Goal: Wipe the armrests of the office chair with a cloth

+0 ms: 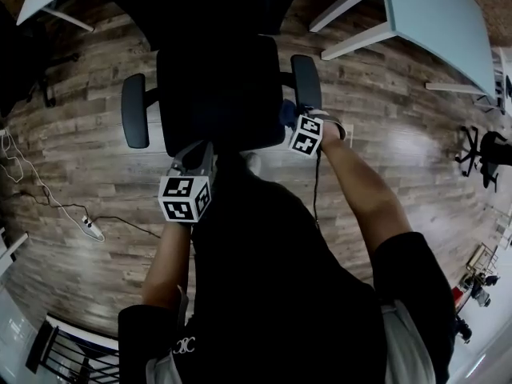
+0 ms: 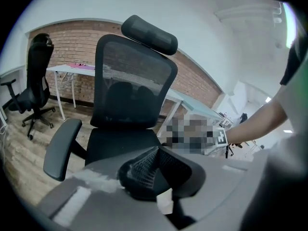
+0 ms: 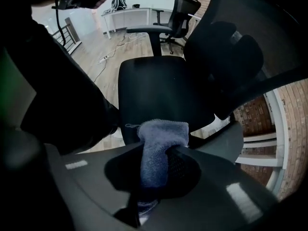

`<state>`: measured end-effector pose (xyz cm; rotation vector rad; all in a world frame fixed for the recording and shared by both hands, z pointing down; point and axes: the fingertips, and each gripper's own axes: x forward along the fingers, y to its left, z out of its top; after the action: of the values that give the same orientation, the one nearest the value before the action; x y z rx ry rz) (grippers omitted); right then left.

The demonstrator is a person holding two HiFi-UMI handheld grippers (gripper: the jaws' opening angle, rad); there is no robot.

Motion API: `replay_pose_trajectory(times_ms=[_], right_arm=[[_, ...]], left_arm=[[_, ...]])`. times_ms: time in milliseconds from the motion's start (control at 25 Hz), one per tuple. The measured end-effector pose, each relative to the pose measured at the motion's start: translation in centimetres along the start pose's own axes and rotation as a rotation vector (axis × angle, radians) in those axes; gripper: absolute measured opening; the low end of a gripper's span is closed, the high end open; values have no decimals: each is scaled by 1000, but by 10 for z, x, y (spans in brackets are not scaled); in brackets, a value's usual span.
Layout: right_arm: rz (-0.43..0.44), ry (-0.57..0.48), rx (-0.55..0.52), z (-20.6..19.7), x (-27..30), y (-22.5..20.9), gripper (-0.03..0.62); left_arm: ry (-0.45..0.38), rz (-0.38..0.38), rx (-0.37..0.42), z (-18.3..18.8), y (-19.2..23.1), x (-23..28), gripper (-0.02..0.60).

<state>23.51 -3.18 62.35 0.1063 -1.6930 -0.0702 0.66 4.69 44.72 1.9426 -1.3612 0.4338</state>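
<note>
Right claw (image 3: 161,153) is clamped on the soft, floppy cloth (image 3: 163,131) around its middle, probably fine for wiping; left claw (image 2: 156,152) is closed up, empty.

3 cams, all on chair (image 1: 218,94)

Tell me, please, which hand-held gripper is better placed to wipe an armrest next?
Right. The right hand-held gripper grips the fluffy blue cloth and sits beside the black padded armrest on that side. The left hand-held gripper holds nothing.
</note>
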Motion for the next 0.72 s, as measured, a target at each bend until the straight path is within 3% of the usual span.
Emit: replay_pose_trajectory(times_ms=[200,480,720], right_arm=[[26,34,-2,6,4,-25,61],[-40,65,44,18,3,-87,61],[-117,94,22,32,11,-143,61]], left_arm=[[-12,-31,4,26,10,22,5],[-4,-42,-22,44,46,45,5],[32,-54,-38,46,63,55,5]])
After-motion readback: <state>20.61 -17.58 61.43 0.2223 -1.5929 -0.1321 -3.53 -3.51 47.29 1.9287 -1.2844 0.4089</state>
